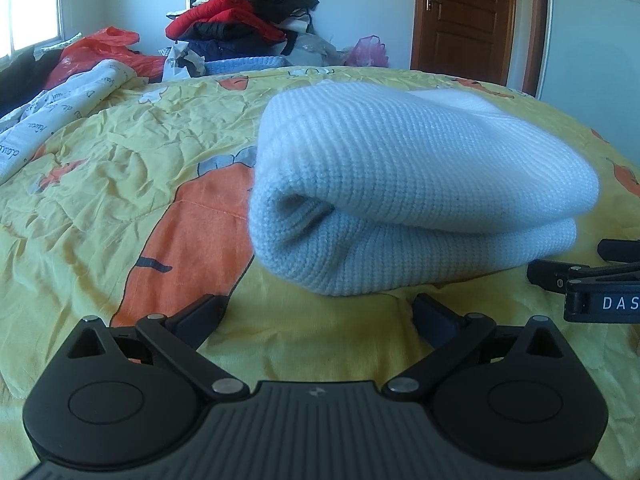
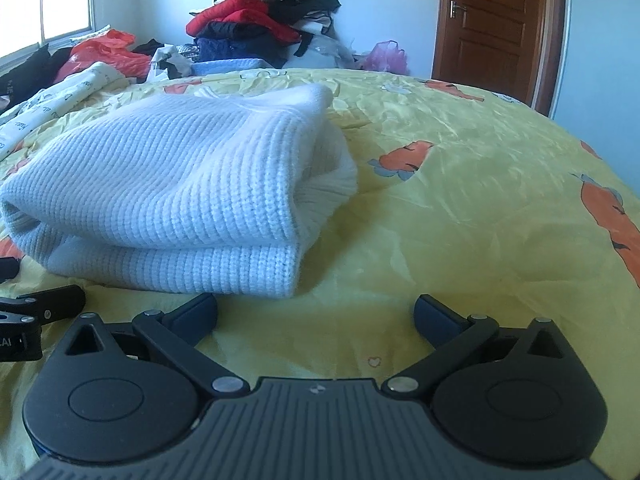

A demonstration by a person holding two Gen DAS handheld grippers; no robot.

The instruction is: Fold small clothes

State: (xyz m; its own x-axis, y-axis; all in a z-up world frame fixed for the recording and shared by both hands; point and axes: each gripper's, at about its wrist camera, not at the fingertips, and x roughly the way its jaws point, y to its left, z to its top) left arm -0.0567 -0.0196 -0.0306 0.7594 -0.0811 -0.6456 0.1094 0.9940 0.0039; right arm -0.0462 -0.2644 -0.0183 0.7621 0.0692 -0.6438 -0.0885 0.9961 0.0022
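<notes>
White knit garment [image 1: 420, 184] sits folded mid-frame on the yellow bedspread [image 1: 120, 168]. Left gripper [image 1: 320, 312] and right gripper [image 2: 316, 312] both spread wide, empty, just short of it. Soft, bulky, light, probably springs open; pinch the doubled near edge.

White ribbed knit garment [image 1: 420, 184] on yellow bedspread [image 1: 120, 168] printed with orange animals; red-and-black clothes pile [image 1: 244, 12] at twelve o'clock.

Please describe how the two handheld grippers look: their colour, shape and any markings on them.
Both are matte black plastic. The left gripper and the right gripper each have a ribbed dark grey centre plate with a small white logo, two rounded teardrop housings bearing oval discs, silver pivot pins, and linkage bars ending in dark blue-black finger pads. White letters "DAS" show on the right gripper's side. No cables or sleeves are visible.
</notes>
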